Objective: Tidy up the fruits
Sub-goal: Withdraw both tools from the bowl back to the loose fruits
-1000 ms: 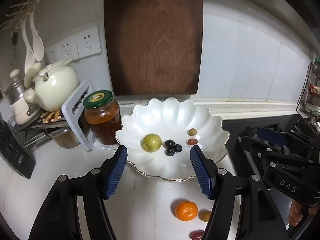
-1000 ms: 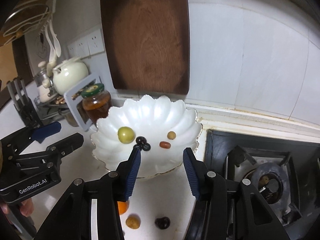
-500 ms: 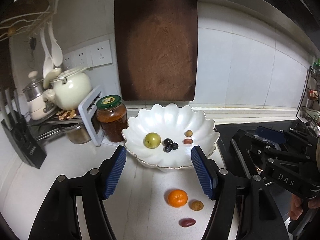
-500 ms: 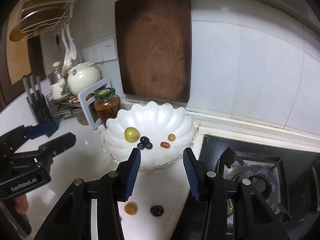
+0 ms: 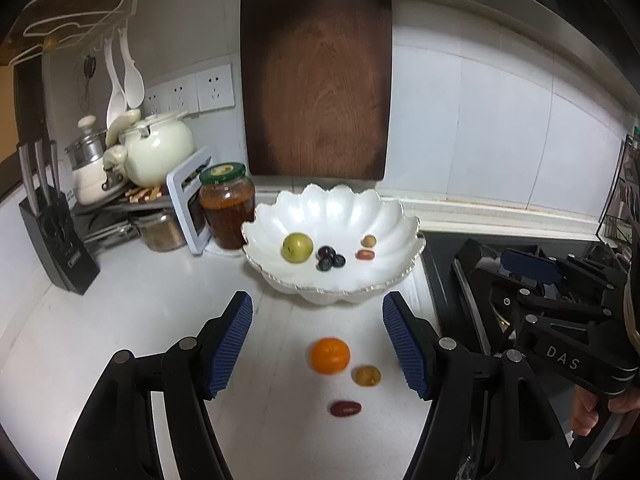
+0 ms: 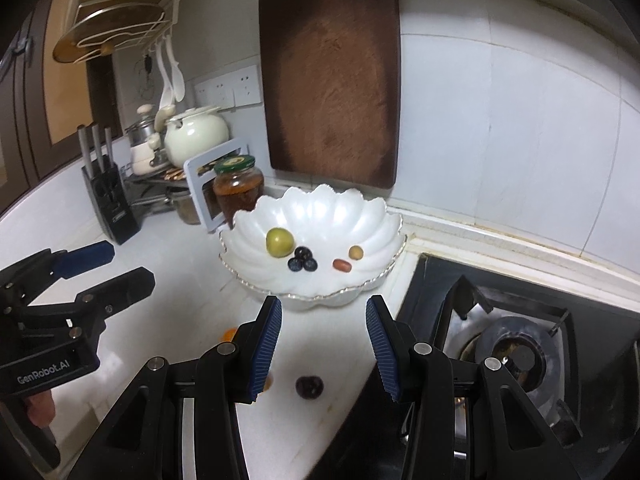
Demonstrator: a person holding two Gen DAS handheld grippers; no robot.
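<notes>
Meanwhile, both grippers, left (image 5: pixel 316 344) & right (image 6: pixel 323 338), are held with jaws apart and empty above a white counter (image 5: pixel 120 320), w/ orange (image 5: pixel 330 355), possibly two dates alongside, left outside the scalloped bowl (image 5: pixel 392 216).

Both views are evenly and fairly brightly lit from above, with a cool, slightly grey cast. The white tabletop (image 5: pixel 132 320) and tiled wall (image 5: pixel 500 128) reflect light softly; the bowl (image 5: pixel 332 208) shows pale sheen on its scalloped wall, and the jar (image 5: pixel 227 212) carries small glints. Shadows are soft and short, pooling under the bowl and beside the orange (image 5: pixel 330 355). Fisheye distortion bends the wall lines and board (image 6: pixel 330 76) edges, and black vignetting fills the corners. The centre is sharp. Fruit near the lower edge looks slightly soft, and the stove (image 6: pixel 520 356) side is dimmer.
</notes>
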